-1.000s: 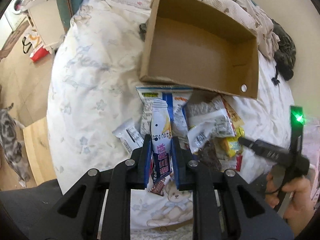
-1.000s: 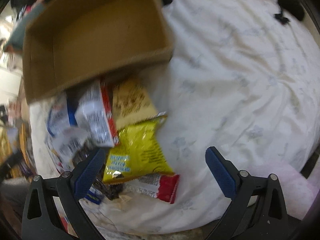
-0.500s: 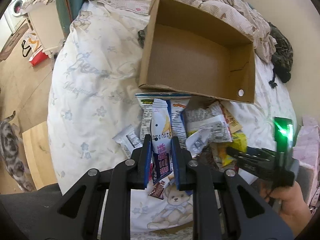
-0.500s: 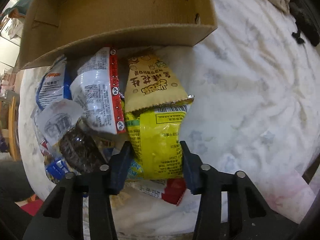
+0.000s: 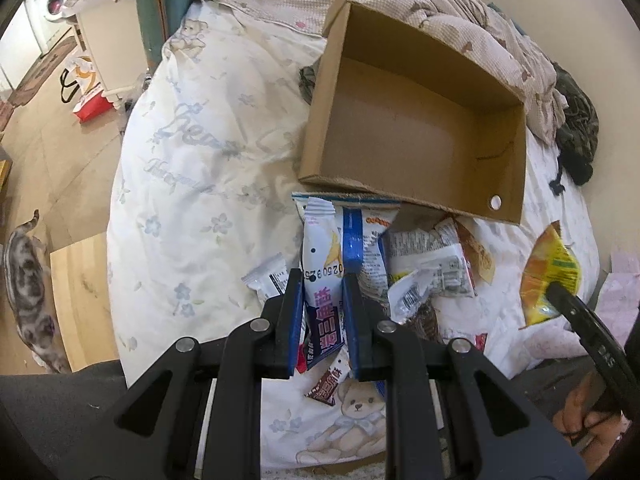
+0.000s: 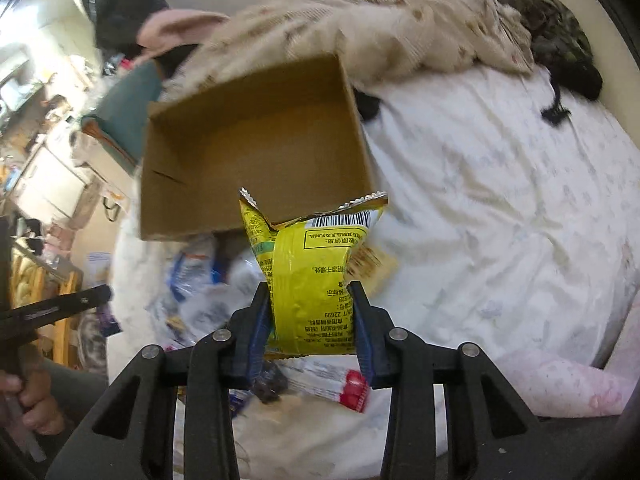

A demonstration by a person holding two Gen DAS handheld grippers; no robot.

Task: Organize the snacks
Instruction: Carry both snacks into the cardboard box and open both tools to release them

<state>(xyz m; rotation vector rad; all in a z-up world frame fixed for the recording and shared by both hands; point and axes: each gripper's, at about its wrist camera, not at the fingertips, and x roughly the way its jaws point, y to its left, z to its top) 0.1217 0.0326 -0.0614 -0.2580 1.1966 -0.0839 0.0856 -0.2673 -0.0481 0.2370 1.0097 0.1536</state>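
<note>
An open cardboard box [image 5: 400, 132] lies on the bed, empty, with a pile of snack packets [image 5: 424, 256] in front of its near wall. My left gripper [image 5: 322, 312] is shut on a white and blue packet [image 5: 320, 256], held just above the pile. My right gripper [image 6: 310, 320] has a yellow snack packet [image 6: 312, 264] pinched between its pads, and its jaws are closing on it. That packet hangs in the air before the box [image 6: 260, 132]. In the left wrist view the yellow packet [image 5: 548, 276] shows at the right edge.
A rumpled beige blanket [image 5: 400, 0] and a dark cloth [image 5: 576, 132] lie behind and right of the box. The white flowered sheet [image 5: 200, 184] stretches to the left. A grey cat [image 5: 28, 280] stands on the floor beside a wooden board [image 5: 80, 292]. A pink cushion [image 6: 560, 380] sits at the right.
My right gripper closed from wide open onto the yellow packet and lifted it off the pile toward the box. The left gripper kept its hold and stayed nearly in place.
</note>
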